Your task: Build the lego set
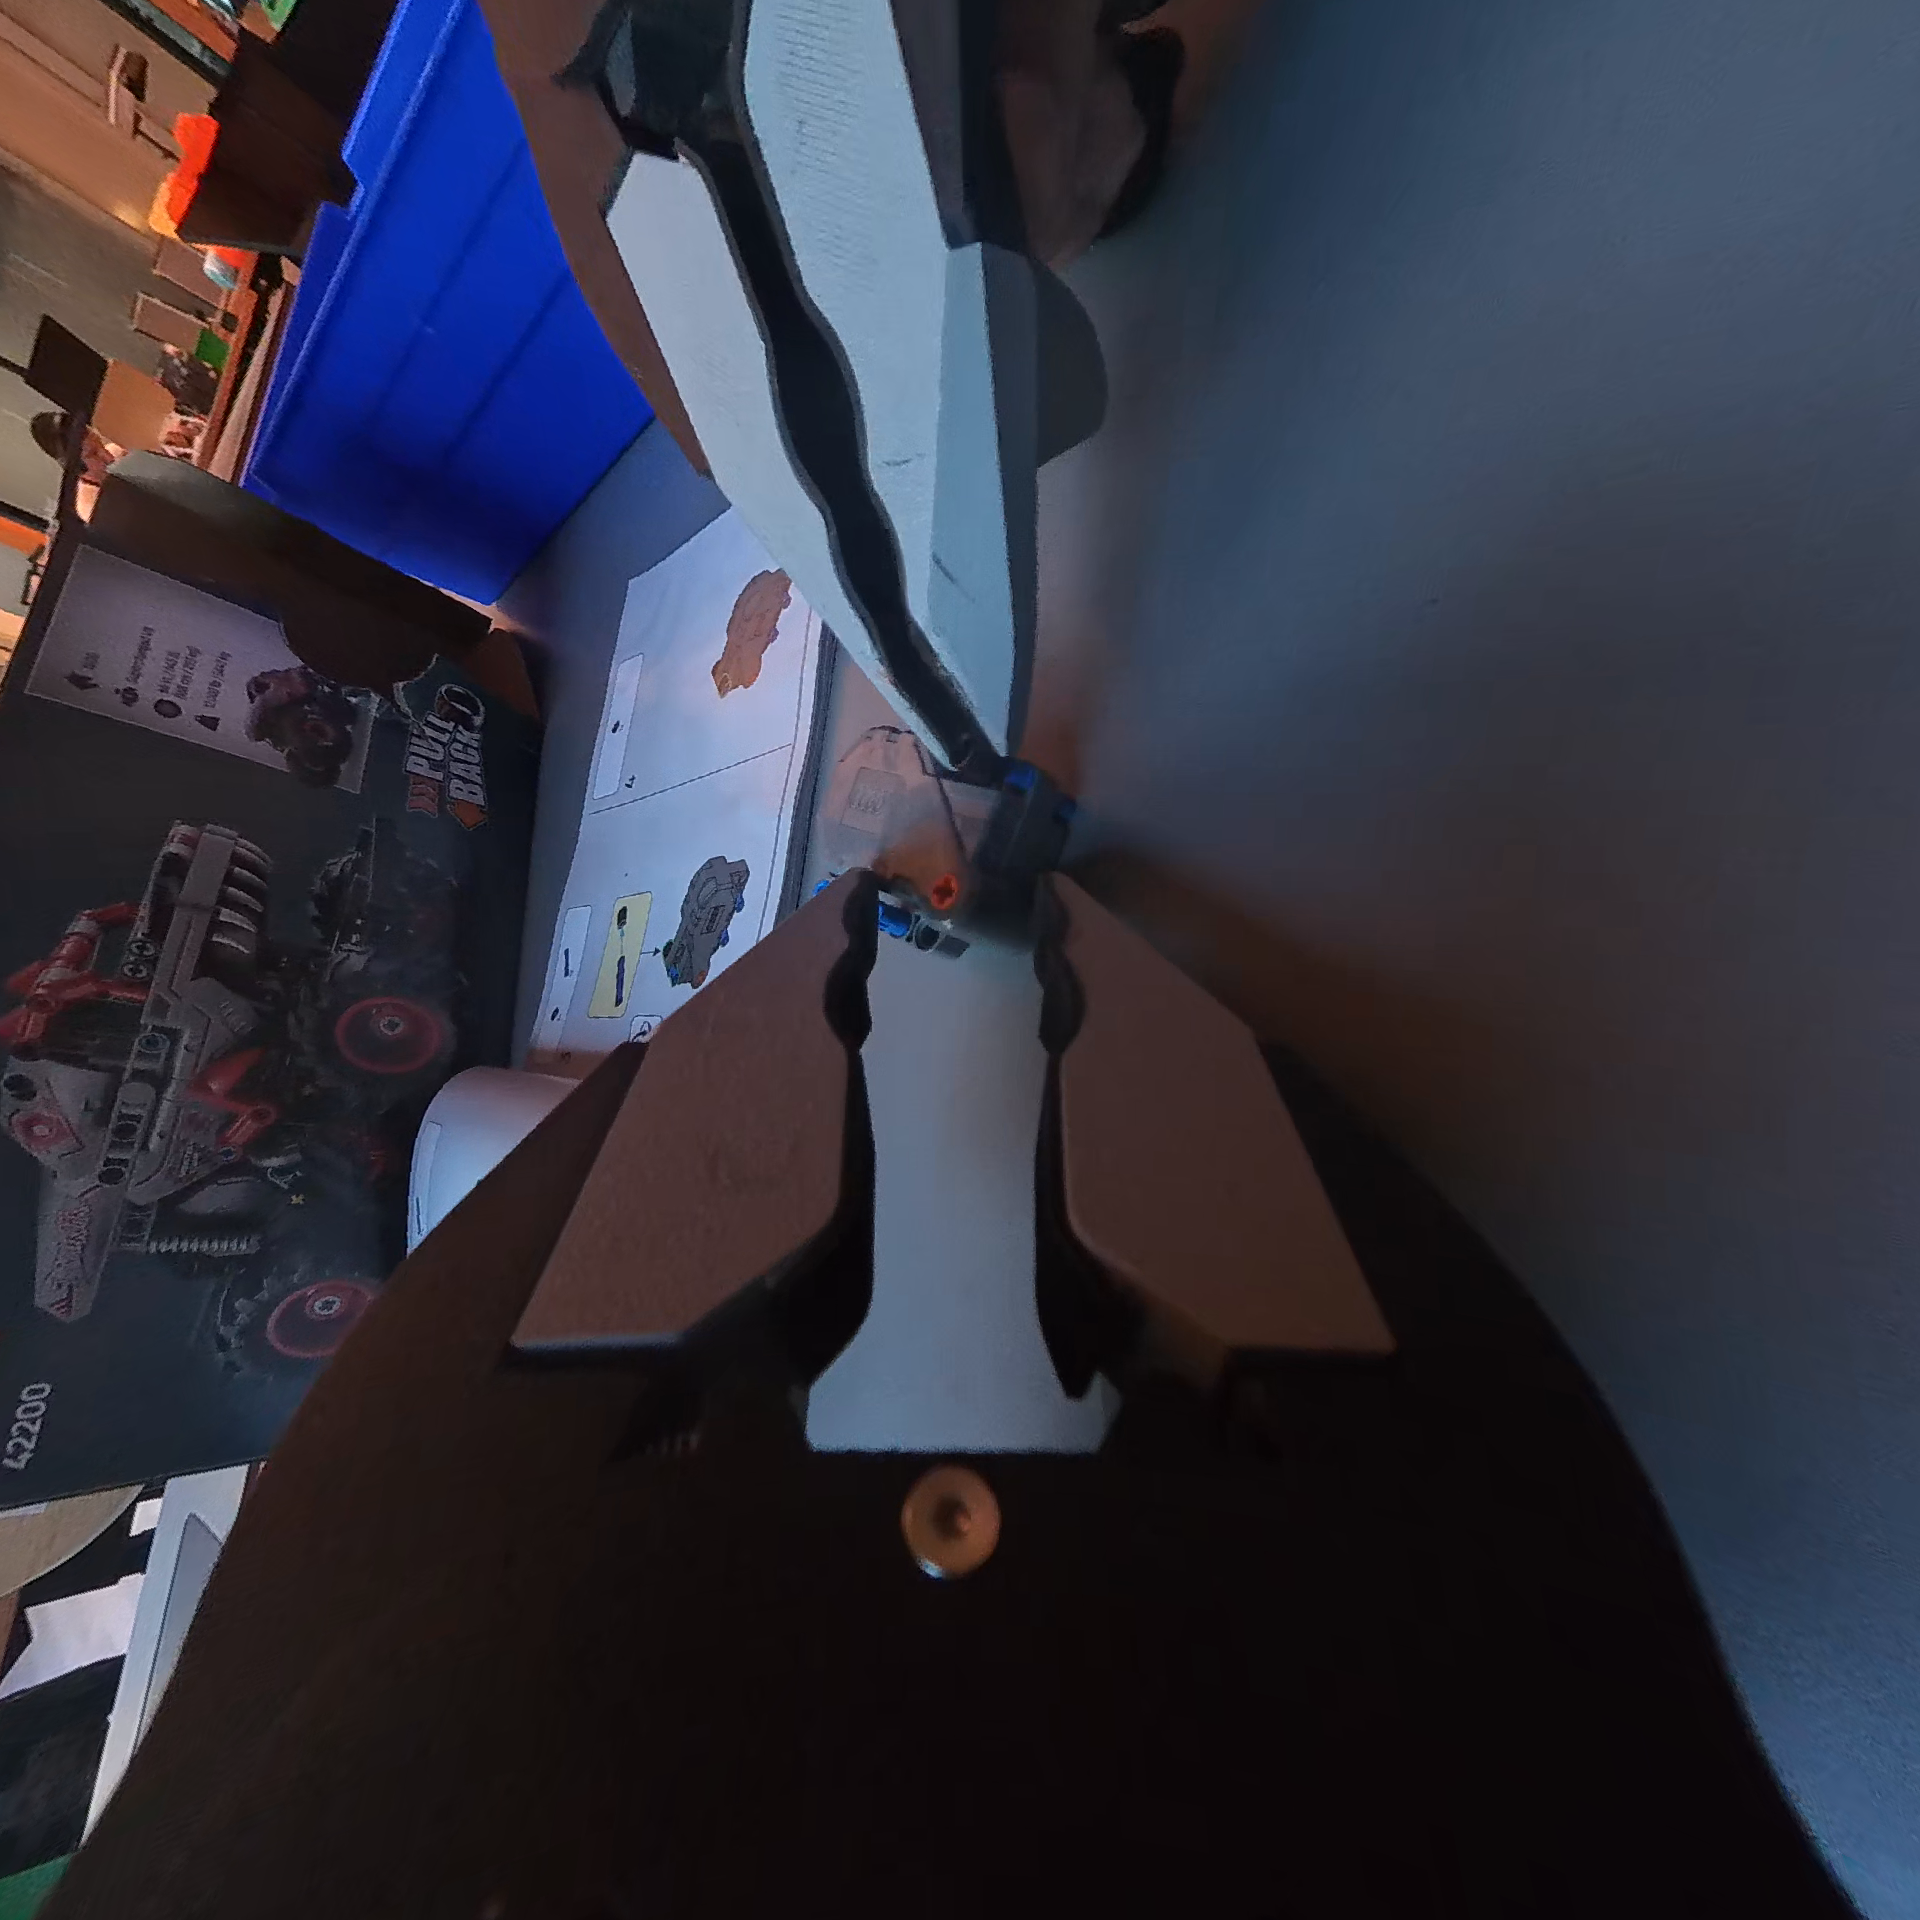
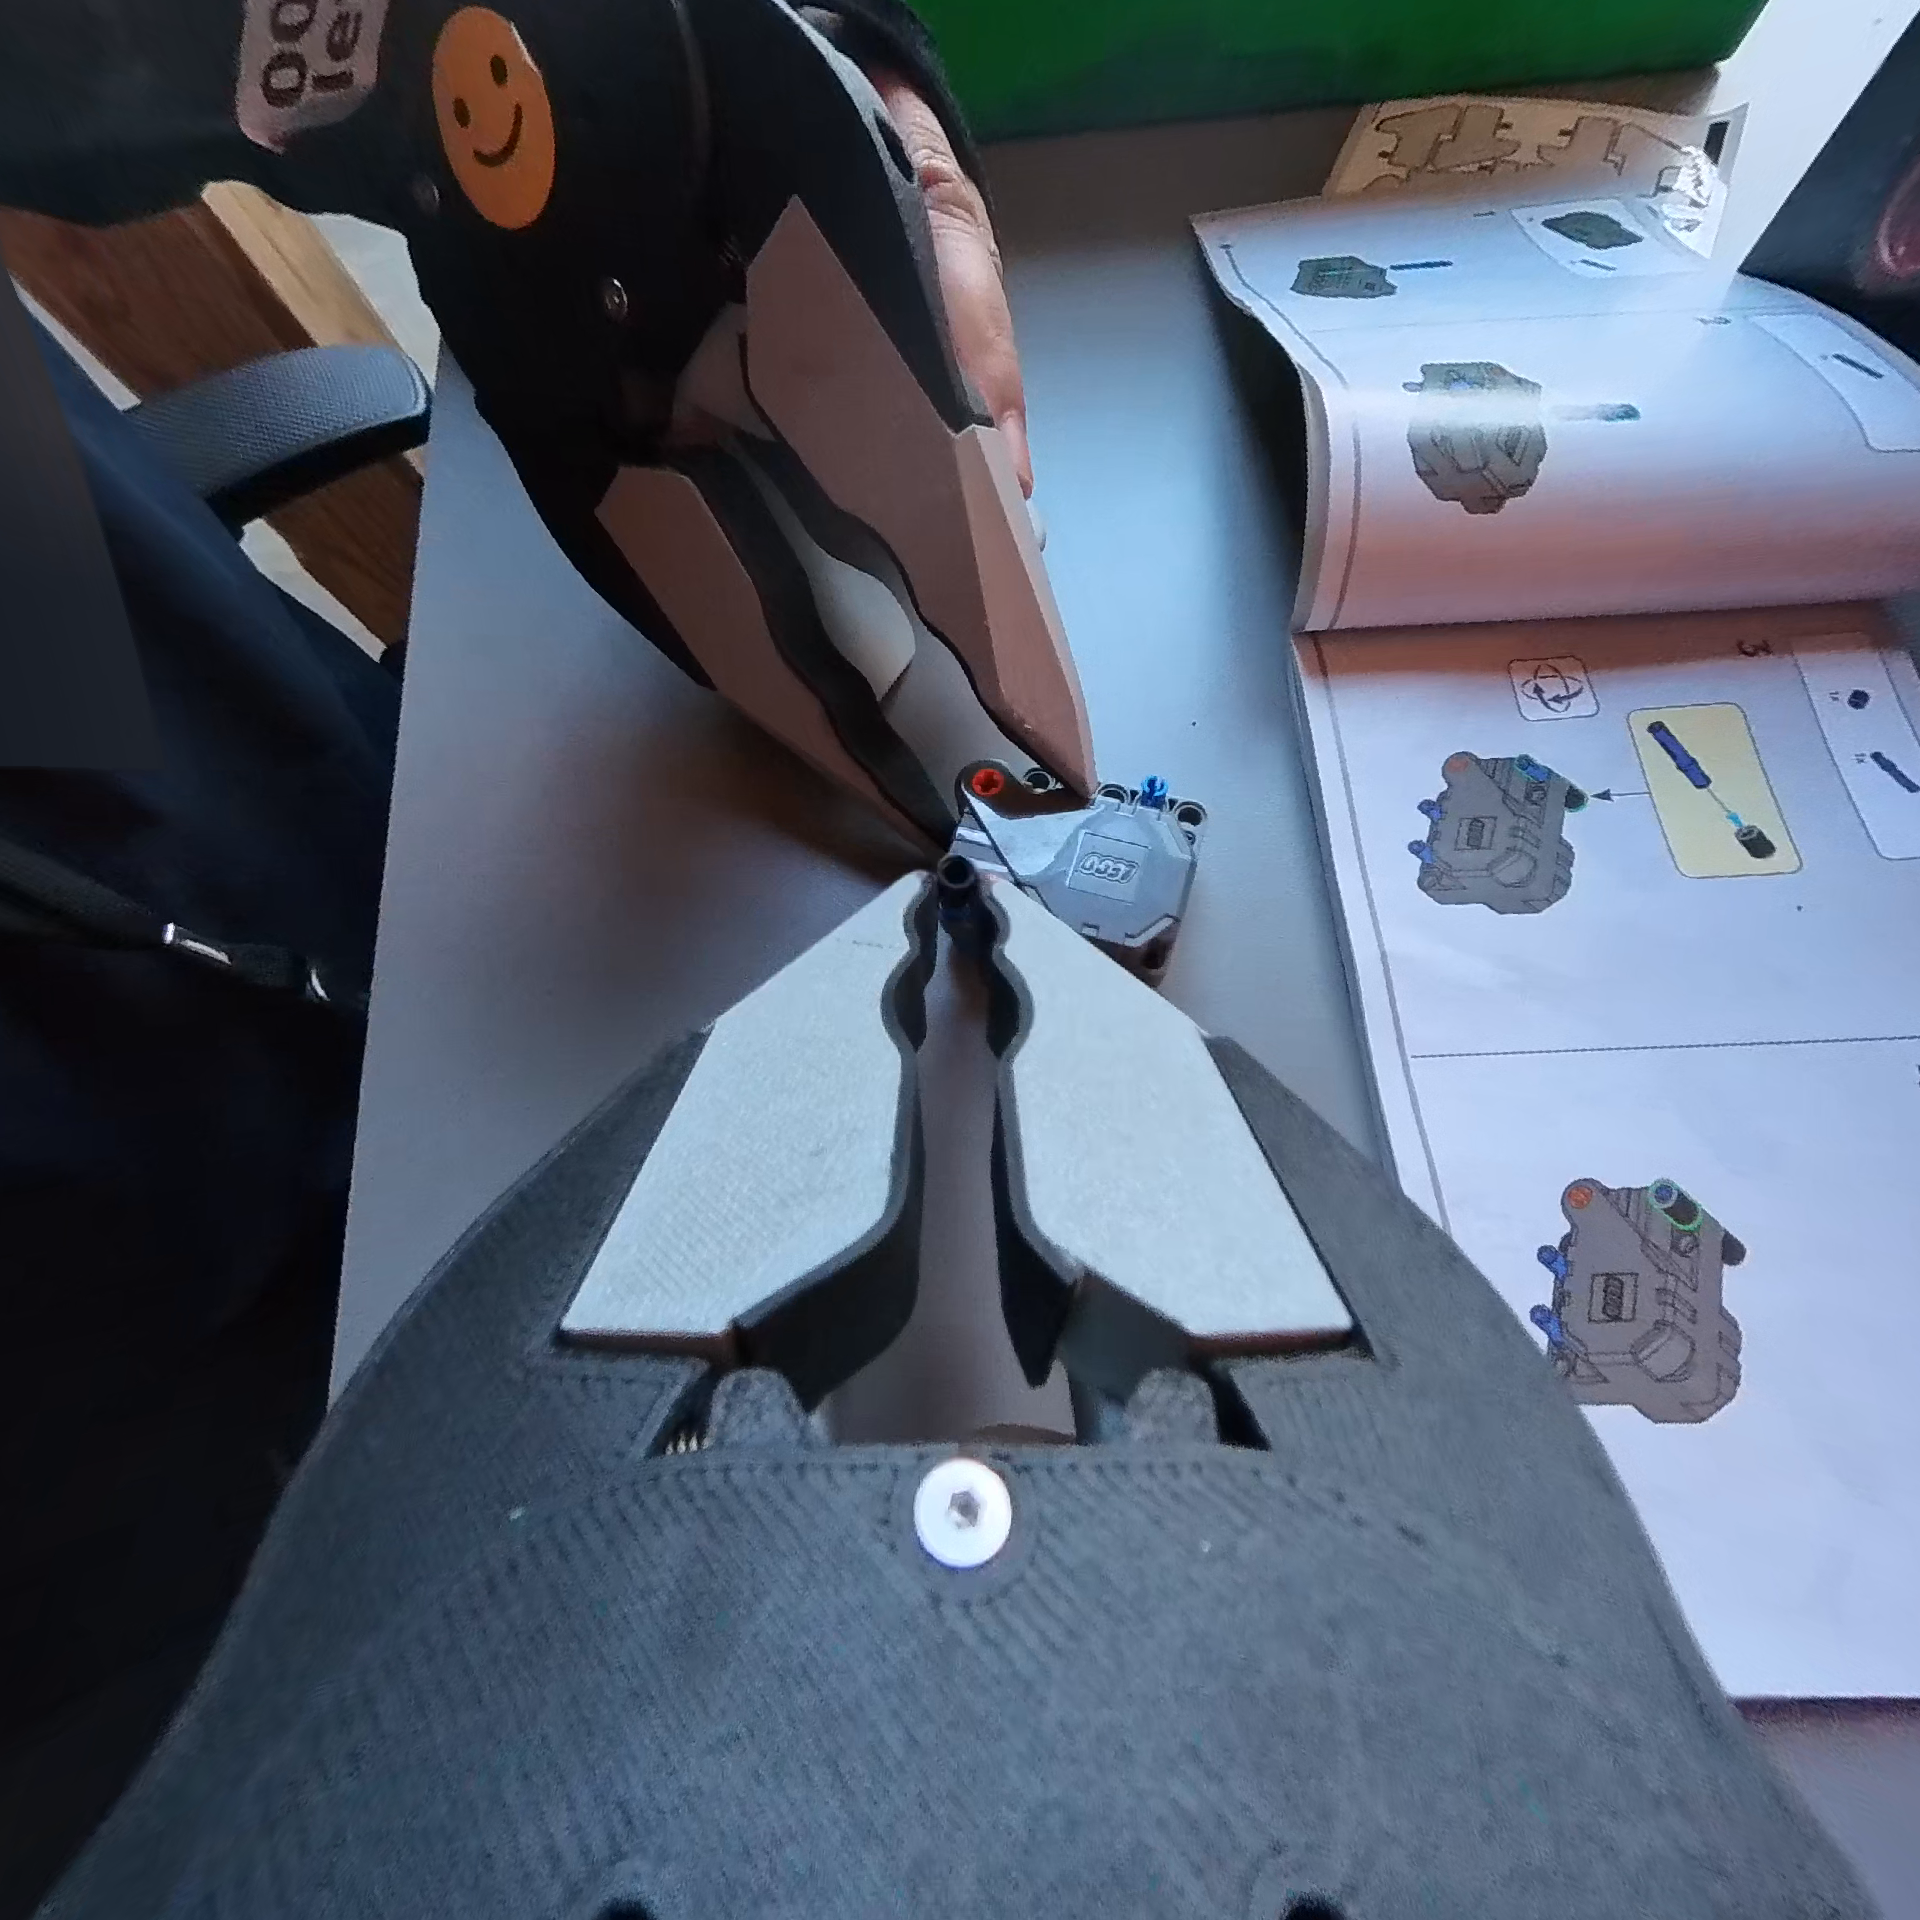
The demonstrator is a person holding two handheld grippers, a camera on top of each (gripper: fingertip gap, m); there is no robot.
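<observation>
A grey pull-back motor block (image 2: 1101, 868) with a red axle end (image 2: 985, 779) and a blue pin (image 2: 1151, 787) sits on the grey table (image 2: 644, 727). My left gripper (image 2: 1008, 810) reaches in from the upper left, with its tips clamped on the block's near corner. In the left wrist view the left gripper (image 1: 956, 894) has the block (image 1: 1023, 831) between its tips. My right gripper (image 2: 956, 904) is shut on a small black and blue pin piece (image 2: 956, 883), whose tip is at the block's edge. The right gripper (image 1: 977, 743) comes in from above in the left wrist view.
An open instruction booklet (image 2: 1558, 935) lies right of the block and also shows in the left wrist view (image 1: 686, 790). The dark set box (image 1: 208, 987) and a blue bin (image 1: 447, 312) stand beyond. A sticker sheet (image 2: 1507, 145) and a chair armrest (image 2: 291, 395) are nearby.
</observation>
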